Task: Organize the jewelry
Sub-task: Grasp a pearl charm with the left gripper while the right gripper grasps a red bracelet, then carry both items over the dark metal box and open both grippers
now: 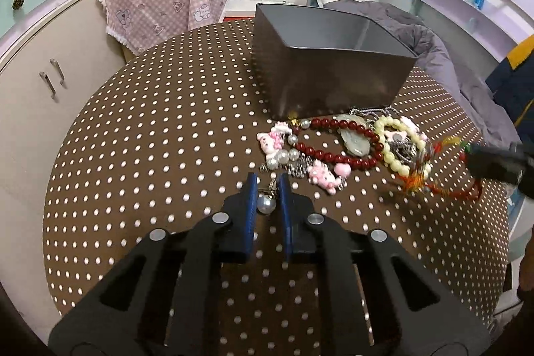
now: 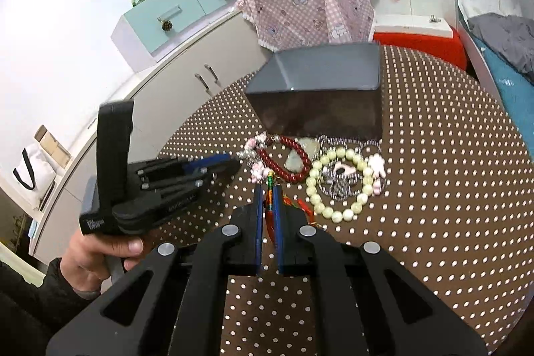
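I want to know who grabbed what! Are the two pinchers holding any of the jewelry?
Yes. The left gripper pinches the metal clasp just above a round white pearl drop. The right gripper clamps the red and green braided cord of a tassel charm.

Your left gripper (image 1: 267, 189) sat low and level, its blue pads nearly together around a small pearl piece. Your right gripper (image 2: 268, 197) reached in from the right, pads pinched on a red cord. Your left hand (image 2: 96, 256) wrapped the handle.

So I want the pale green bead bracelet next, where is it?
The pale green bead bracelet lies on the dotted table, right of the dark red bead bracelet, just before the grey tin.
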The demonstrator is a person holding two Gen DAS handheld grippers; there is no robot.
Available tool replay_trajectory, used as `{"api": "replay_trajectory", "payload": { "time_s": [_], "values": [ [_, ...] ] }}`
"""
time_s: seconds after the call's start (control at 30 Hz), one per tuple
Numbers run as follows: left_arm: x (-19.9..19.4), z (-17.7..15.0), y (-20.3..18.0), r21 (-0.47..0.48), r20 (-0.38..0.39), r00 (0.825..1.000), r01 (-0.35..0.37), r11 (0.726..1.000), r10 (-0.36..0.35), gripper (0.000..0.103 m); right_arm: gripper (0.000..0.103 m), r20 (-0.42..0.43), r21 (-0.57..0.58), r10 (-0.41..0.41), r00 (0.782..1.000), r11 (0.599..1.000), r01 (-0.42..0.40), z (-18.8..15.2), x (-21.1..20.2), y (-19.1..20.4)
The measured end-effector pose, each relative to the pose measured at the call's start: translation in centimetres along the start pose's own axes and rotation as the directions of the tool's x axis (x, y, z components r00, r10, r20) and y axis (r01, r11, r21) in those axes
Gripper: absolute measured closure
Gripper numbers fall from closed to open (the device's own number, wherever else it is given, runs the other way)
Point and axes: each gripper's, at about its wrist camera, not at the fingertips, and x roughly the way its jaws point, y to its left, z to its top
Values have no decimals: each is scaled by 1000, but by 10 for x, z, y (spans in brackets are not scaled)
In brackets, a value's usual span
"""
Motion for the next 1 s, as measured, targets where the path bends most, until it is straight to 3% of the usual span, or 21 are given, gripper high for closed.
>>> {"api": "replay_trajectory", "payload": {
  "time_s": [0.33, 0.53, 0.67, 0.73, 0.8, 1.0],
  "values": [
    [-53, 16, -1, -18, 119, 992, 31, 999, -29, 89, 98, 111, -75, -4, 994, 997, 12, 41, -37, 18],
    [-97, 50, -22, 7, 235, 965, 119, 993, -117, 89, 98, 204, -132, -25, 979, 990, 53, 82, -63, 26],
    [-111, 91, -43, 56, 308, 941, 128, 990, -139, 89, 98, 246, -142, -29, 969, 988, 65, 108, -65, 26],
    [-107, 108, -48, 64, 320, 938, 119, 991, -133, 89, 98, 245, -135, -52, 968, 987, 88, 117, -58, 21],
    [-96, 123, -51, 59, 313, 941, 115, 992, -127, 89, 98, 232, -112, -55, 971, 990, 83, 124, -47, 12],
    [-45, 152, -50, 18, 198, 977, 81, 997, -83, 87, 98, 142, -9, -73, 987, 997, 75, 134, 1, -26]
  ]
}}
